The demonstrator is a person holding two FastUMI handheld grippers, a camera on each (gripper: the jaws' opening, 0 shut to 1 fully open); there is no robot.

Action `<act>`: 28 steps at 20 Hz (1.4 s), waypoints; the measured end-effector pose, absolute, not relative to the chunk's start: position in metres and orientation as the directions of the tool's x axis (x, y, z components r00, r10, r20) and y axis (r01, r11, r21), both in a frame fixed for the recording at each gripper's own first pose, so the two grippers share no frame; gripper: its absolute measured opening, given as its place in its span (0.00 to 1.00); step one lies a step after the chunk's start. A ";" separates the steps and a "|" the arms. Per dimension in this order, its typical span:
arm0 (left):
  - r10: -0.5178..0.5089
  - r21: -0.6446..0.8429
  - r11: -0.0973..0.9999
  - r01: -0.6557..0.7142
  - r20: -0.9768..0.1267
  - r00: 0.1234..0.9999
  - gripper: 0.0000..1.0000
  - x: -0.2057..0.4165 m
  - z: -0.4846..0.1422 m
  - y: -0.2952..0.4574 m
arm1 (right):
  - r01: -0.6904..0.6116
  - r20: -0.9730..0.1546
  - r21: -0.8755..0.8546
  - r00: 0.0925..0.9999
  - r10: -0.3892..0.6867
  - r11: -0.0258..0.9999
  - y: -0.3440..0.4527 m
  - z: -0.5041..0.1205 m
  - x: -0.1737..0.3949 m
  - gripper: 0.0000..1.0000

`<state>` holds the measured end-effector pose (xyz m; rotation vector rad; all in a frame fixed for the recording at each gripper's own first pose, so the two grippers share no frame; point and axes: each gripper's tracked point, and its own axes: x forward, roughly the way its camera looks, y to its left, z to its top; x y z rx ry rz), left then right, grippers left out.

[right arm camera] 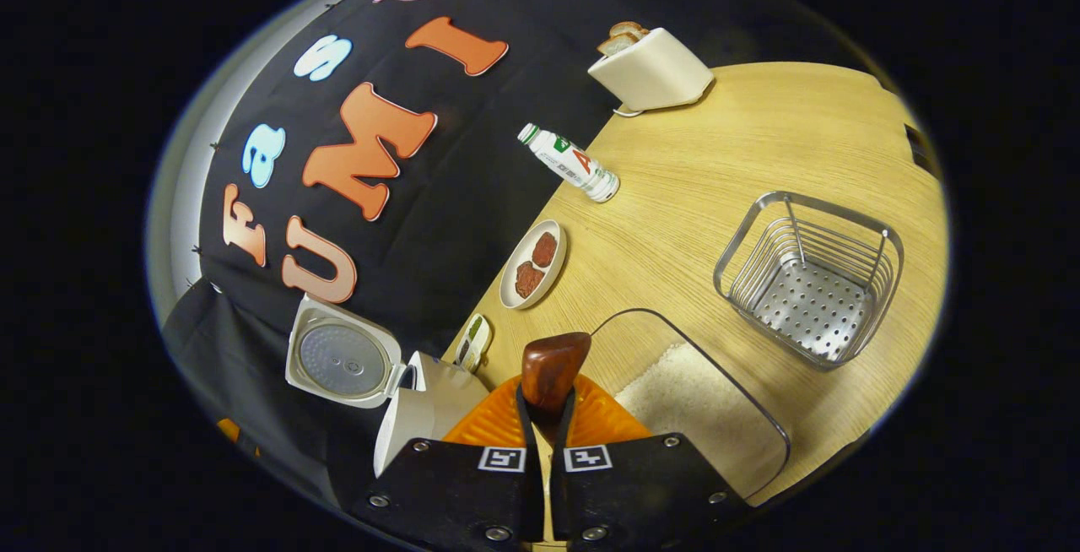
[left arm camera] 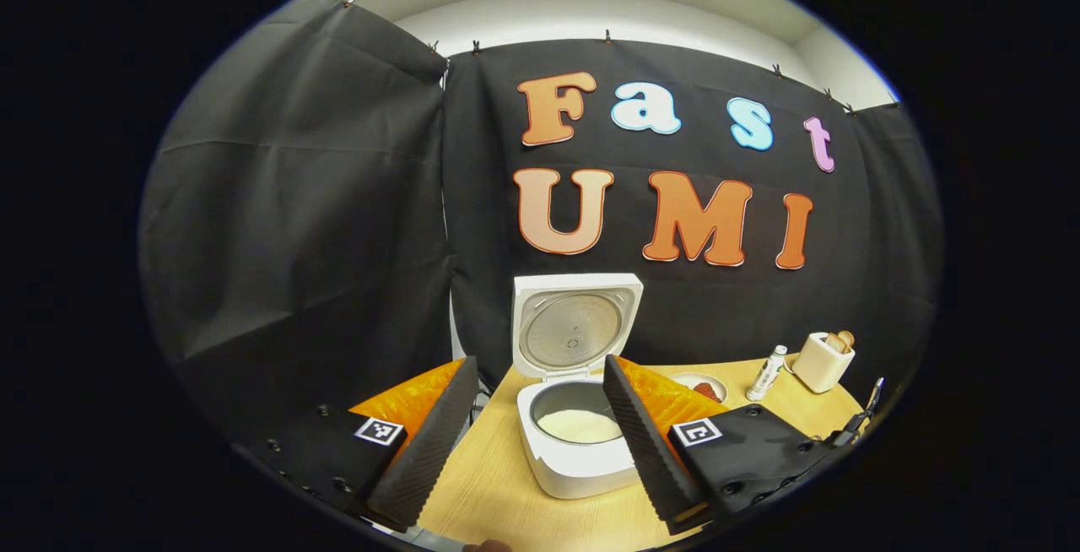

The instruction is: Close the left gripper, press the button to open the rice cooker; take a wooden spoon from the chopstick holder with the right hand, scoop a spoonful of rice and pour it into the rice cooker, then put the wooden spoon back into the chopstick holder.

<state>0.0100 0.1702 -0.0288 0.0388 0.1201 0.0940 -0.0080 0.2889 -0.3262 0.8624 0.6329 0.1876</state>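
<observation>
Rice cooker [left arm camera: 578, 442] stood lid-up on the bench [right arm camera: 717, 164], rice inside; left tool [left arm camera: 540, 442] gaped. Right tool [right arm camera: 544, 425] clamped the wooden spoon [right arm camera: 553, 370]; returning it to the chopstick holder [right arm camera: 810, 278] apparently remained.

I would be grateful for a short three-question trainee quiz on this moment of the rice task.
1. True or false: the rice cooker has its lid shut.
2. What does the right gripper hold? A) bottle B) wooden spoon C) plate
3. Fill in: the left gripper is ____.

Key
1. False: the lid stands up and rice shows in the pot.
2. B
3. open, holding nothing.
</observation>
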 end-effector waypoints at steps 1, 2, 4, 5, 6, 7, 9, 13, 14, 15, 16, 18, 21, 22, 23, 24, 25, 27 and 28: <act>0.098 0.044 0.995 -0.093 -0.118 0.988 1.00 0.009 -0.029 0.172 | 0.103 -0.442 0.762 0.805 0.397 0.639 0.284 -0.321 -0.007 0.02; 0.097 0.040 0.995 -0.093 -0.118 0.988 1.00 0.009 -0.029 0.172 | 0.118 -0.444 0.767 0.807 0.389 0.631 0.278 -0.316 -0.006 0.02; 0.095 0.031 0.995 -0.092 -0.119 0.988 0.98 0.008 -0.030 0.171 | 0.169 -0.469 0.770 0.803 0.367 0.615 0.267 -0.307 -0.006 0.02; 0.093 0.026 0.996 -0.091 -0.118 0.989 0.99 0.010 -0.030 0.171 | 0.183 -0.469 0.777 0.807 0.360 0.602 0.262 -0.299 -0.004 0.02; 0.094 0.022 0.996 -0.092 -0.117 0.989 1.00 0.012 -0.030 0.172 | 0.194 -0.466 0.786 0.810 0.356 0.587 0.258 -0.289 -0.003 0.02; 0.093 0.021 0.996 -0.092 -0.119 0.989 1.00 0.012 -0.031 0.172 | 0.202 -0.459 0.797 0.815 0.354 0.570 0.255 -0.280 0.000 0.02; 0.089 0.019 0.996 -0.087 -0.117 0.989 1.00 0.015 -0.029 0.171 | 0.214 -0.448 0.811 0.826 0.343 0.545 0.249 -0.266 0.003 0.02; 0.077 0.024 0.997 -0.075 -0.104 0.992 1.00 0.023 -0.023 0.170 | 0.224 -0.432 0.826 0.841 0.325 0.518 0.244 -0.247 0.014 0.02; 0.072 0.025 0.997 -0.070 -0.101 0.992 1.00 0.026 -0.021 0.169 | 0.225 -0.423 0.838 0.843 0.332 0.496 0.246 -0.240 0.016 0.02; 0.068 0.028 0.997 -0.065 -0.100 0.993 1.00 0.028 -0.021 0.169 | 0.226 -0.413 0.852 0.844 0.341 0.472 0.249 -0.234 0.019 0.02; 0.062 0.030 0.998 -0.059 -0.101 0.993 1.00 0.031 -0.021 0.168 | 0.224 -0.403 0.863 0.846 0.349 0.453 0.254 -0.228 0.022 0.02; 0.050 0.033 0.998 -0.047 -0.101 0.994 1.00 0.037 -0.020 0.166 | 0.218 -0.388 0.876 0.848 0.361 0.431 0.265 -0.217 0.028 0.02; 0.028 0.034 0.999 -0.024 -0.105 0.994 1.00 0.048 -0.020 0.165 | 0.197 -0.361 0.895 0.849 0.387 0.401 0.288 -0.196 0.045 0.02; 0.022 0.036 0.999 -0.018 -0.107 0.994 1.00 0.051 -0.021 0.165 | 0.191 -0.352 0.901 0.846 0.400 0.390 0.299 -0.189 0.049 0.02; 0.019 0.035 0.999 -0.015 -0.109 0.994 1.00 0.055 -0.022 0.165 | 0.187 -0.348 0.906 0.840 0.416 0.379 0.310 -0.183 0.054 0.02; 0.014 0.031 0.999 -0.011 -0.112 0.994 1.00 0.057 -0.024 0.164 | 0.183 -0.343 0.910 0.836 0.428 0.372 0.320 -0.179 0.057 0.02; 0.009 0.025 1.000 -0.007 -0.115 0.993 1.00 0.059 -0.025 0.164 | 0.174 -0.335 0.914 0.835 0.437 0.368 0.330 -0.174 0.061 0.02; 0.001 0.014 1.000 0.000 -0.121 0.993 1.00 0.065 -0.027 0.165 | 0.162 -0.327 0.918 0.824 0.462 0.361 0.355 -0.163 0.069 0.02; -0.001 0.014 1.000 0.003 -0.124 0.992 1.00 0.067 -0.029 0.166 | 0.151 -0.322 0.921 0.815 0.482 0.359 0.369 -0.158 0.072 0.02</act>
